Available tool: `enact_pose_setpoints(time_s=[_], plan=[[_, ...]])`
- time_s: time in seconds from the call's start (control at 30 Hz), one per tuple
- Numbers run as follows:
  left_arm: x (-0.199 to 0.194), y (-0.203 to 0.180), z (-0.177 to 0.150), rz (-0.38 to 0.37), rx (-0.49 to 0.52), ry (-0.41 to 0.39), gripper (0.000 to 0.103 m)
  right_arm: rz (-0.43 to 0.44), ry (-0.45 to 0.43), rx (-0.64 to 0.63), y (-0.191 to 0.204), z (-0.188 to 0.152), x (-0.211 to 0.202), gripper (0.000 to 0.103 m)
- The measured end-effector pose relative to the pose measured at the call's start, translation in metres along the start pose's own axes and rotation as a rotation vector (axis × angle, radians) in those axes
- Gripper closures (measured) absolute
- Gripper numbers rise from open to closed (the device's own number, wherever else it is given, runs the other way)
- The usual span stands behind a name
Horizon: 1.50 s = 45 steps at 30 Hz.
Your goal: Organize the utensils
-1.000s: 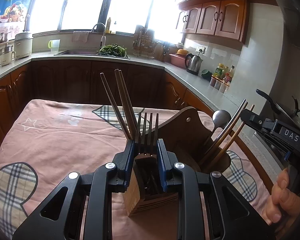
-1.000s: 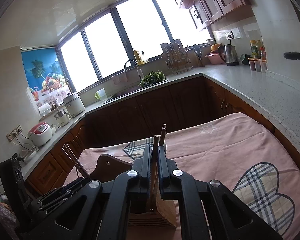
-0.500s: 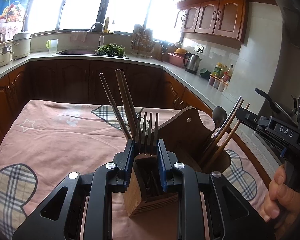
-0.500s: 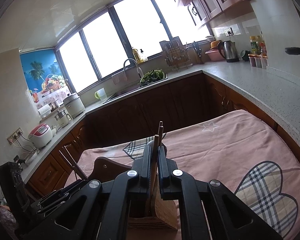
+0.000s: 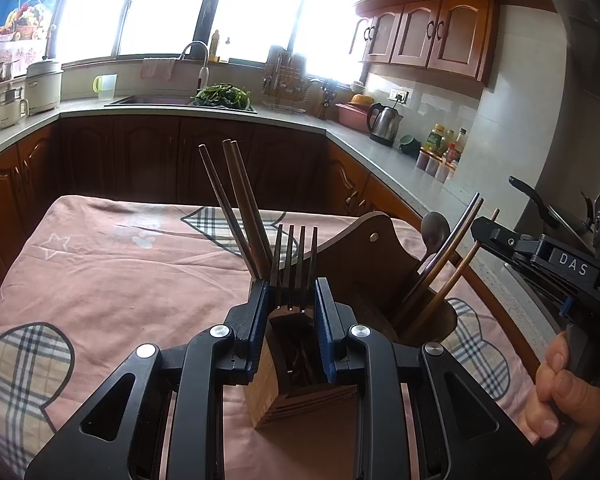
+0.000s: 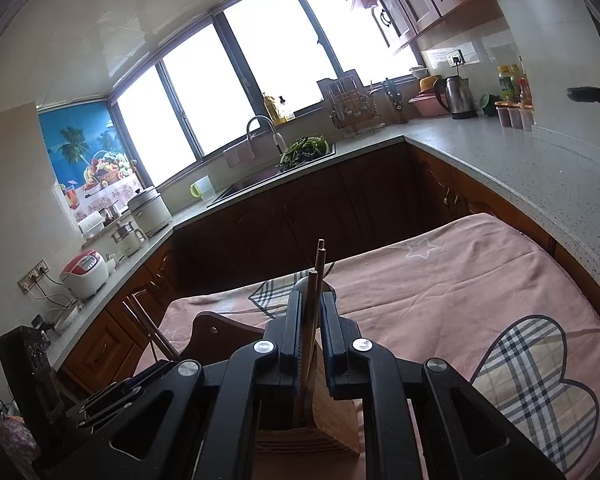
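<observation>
2 tongs work over the pink-clothed table [image 5: 112,280]. Left tongs [image 5: 292,300] clamp 1 fork [image 5: 294,264] above the wooden block [image 5: 300,392], 3 chopsticks [image 5: 236,208] just left. Right tongs [image 6: 310,320] are loosening around 1 chopstick [image 6: 314,300] in the block.

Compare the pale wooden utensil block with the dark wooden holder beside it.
The pale block is light, layered wood; the dark holder is deep brown. The block is a square box; the holder has a rounded pocket and tall curved backboard. The block holds a fork; the holder a spoon. Both stand on the pink cloth holding chopsticks.
</observation>
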<state>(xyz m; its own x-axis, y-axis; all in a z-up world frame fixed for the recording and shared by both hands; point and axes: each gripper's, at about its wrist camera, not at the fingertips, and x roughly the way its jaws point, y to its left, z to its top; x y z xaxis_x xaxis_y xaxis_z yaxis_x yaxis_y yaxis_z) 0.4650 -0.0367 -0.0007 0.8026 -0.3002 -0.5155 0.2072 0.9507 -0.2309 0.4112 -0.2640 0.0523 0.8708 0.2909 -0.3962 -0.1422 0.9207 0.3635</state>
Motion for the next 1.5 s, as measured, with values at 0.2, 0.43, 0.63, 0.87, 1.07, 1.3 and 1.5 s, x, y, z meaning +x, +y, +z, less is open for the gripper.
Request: enact_pose_setpoints(time_s=[0.2,0.43,0.63,0.87,1.07,1.3,1.5], plan=[[-0.005,-0.003,0.002,-0.007,0.003,-0.008,0.068,0.018,0.002,0.027,-0.003,0.002,-0.003,0.086],[-0.012,-0.003,-0.001,-0.011,-0.004,-0.006,0.053,0.042,-0.013,0.063,-0.006,0.005,-0.011,0.056],[-0.031,-0.004,-0.004,-0.007,-0.016,-0.021,0.023,0.062,-0.042,0.062,-0.005,0.002,-0.023,0.027],[-0.056,0.004,-0.014,0.022,-0.046,-0.018,0.012,0.061,-0.049,0.048,-0.002,-0.003,-0.041,0.019],[-0.085,0.005,-0.025,0.043,-0.052,-0.023,0.011,0.071,-0.036,0.053,0.001,-0.018,-0.063,0.018],[-0.121,0.004,-0.038,0.071,-0.049,-0.031,0.009,0.087,-0.026,0.053,0.011,-0.038,-0.090,0.017],[-0.150,0.005,-0.051,0.103,-0.043,-0.041,0.007,0.111,-0.024,0.043,0.020,-0.054,-0.115,0.017]])
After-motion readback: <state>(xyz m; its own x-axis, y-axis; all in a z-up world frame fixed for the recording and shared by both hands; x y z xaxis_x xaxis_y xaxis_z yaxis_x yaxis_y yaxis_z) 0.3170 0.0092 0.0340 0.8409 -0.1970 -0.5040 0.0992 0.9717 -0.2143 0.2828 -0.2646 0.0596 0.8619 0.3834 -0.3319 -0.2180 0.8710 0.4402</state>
